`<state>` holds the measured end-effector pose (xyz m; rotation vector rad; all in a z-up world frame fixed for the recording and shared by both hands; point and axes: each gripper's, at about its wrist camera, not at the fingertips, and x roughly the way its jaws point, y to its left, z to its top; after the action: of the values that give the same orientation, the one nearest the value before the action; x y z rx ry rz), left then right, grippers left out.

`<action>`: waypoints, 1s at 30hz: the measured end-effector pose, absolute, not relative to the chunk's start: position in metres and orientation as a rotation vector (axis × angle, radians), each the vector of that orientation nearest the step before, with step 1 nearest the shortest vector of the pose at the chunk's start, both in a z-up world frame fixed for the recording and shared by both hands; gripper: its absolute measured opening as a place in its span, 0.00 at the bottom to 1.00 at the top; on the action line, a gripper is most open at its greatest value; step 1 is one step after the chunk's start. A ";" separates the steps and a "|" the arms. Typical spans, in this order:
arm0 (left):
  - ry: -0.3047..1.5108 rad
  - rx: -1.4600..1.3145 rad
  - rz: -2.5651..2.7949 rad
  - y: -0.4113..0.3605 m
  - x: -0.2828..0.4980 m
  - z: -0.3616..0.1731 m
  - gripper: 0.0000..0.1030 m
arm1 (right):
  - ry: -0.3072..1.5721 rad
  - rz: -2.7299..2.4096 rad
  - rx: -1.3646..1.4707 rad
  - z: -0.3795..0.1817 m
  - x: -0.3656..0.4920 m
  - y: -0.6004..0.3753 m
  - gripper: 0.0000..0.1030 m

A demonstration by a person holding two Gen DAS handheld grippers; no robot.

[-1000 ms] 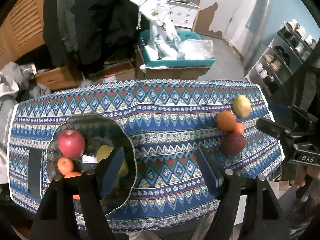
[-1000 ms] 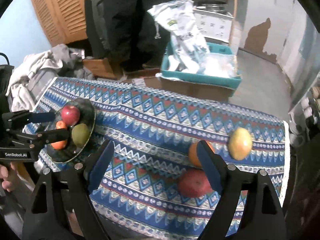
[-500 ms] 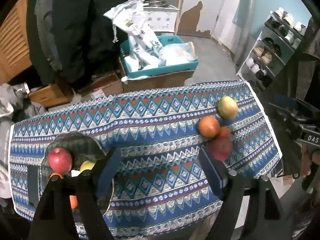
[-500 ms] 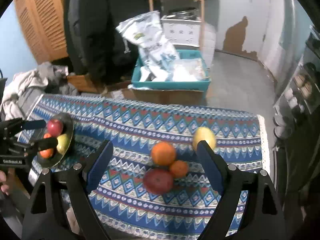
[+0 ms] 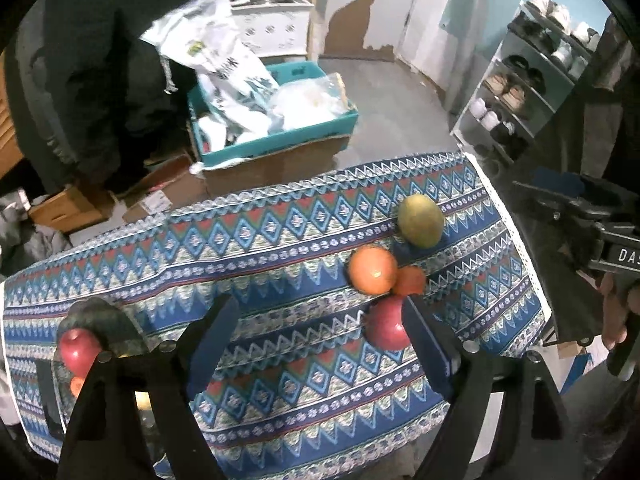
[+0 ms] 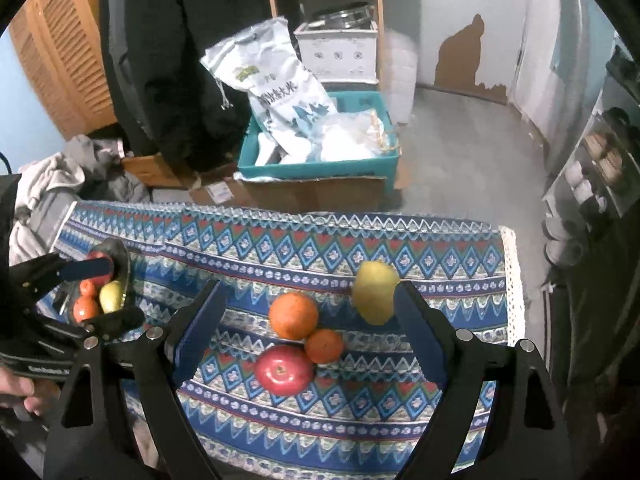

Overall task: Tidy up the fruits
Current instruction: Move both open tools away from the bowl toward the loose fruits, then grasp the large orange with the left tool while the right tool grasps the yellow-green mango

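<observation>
On the counter (image 6: 460, 248) with its patterned cloth, the right tongs (image 6: 308, 320) stand open and empty above the loose fruits: red apple (image 6: 284, 369), two oranges, mango (image 6: 375, 296). The left tongs (image 5: 316, 336), empty, have just been opening. Next: lower and grip one fruit for the plate (image 6: 125, 258).

- In the left wrist view, the left gripper's fingers (image 5: 208, 344) cover most of the plate (image 5: 86, 312) and part of the red apple (image 5: 384, 326).
- In the right wrist view, a finger (image 6: 416, 332) clips the mango (image 6: 374, 298).
- The shoes on the rack (image 5: 520, 92) are blurred.
</observation>
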<state>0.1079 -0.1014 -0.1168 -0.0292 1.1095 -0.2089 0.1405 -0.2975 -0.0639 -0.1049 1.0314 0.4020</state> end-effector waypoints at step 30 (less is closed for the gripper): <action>1.412 -0.171 -0.294 -0.177 0.198 -0.277 0.83 | 1.364 0.393 -0.060 -0.207 0.213 -0.343 0.83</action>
<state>0.1981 -0.1772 -0.2772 -0.1707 1.4123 -0.2944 0.2133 -0.3427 -0.2068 -0.0598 1.3643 0.3934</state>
